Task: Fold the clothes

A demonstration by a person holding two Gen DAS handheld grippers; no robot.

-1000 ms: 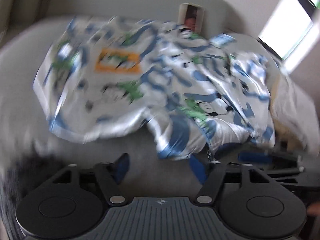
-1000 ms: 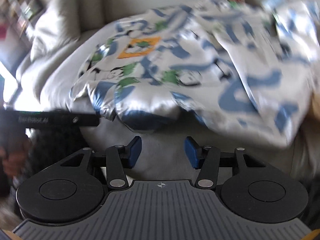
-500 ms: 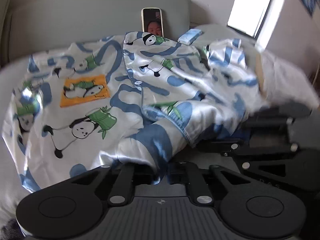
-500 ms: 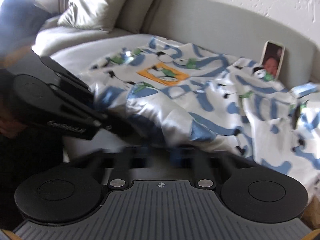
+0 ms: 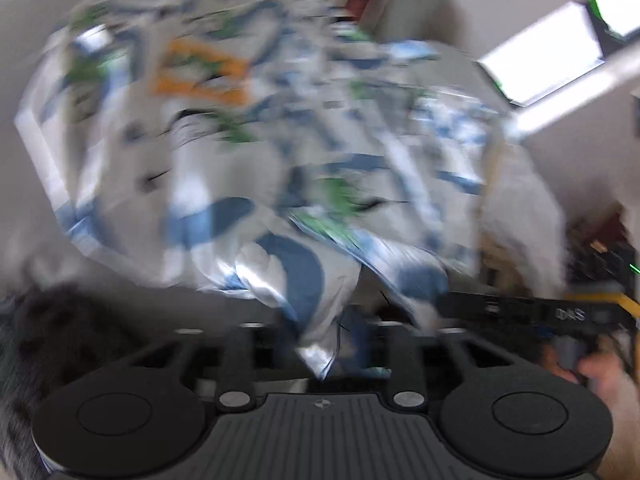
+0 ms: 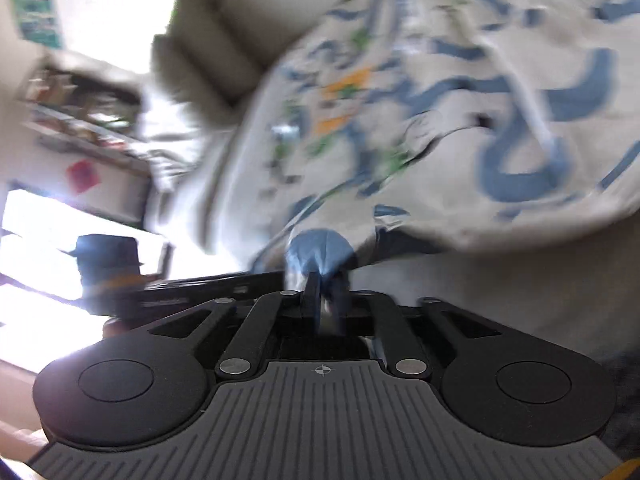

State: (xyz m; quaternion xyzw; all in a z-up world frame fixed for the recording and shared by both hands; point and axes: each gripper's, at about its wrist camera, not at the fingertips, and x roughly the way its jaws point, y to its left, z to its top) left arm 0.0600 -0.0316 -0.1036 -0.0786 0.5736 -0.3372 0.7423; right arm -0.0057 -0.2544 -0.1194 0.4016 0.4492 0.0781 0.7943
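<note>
Satin shirt (image 5: 256, 152): glossy white cloth, blue swirls, green motifs, one orange patch; lies rumpled on grey sofa (image 6: 520, 300), near hem lifted.
Left gripper (image 5: 320, 340): fingers drawn together, clamped on a blue-and-white fold of hem.
Right gripper (image 6: 324, 292): fingers together, pinching a blue bunch of hem.
Phone (image 5: 360, 0): propped against the backrest, blurred.

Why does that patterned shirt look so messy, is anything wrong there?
Nothing looks damaged. The shirt lies bunched and wrinkled on the sofa, unfolded. Each gripper, left and right, pinches its near edge. Both pictures are badly blurred.
</note>
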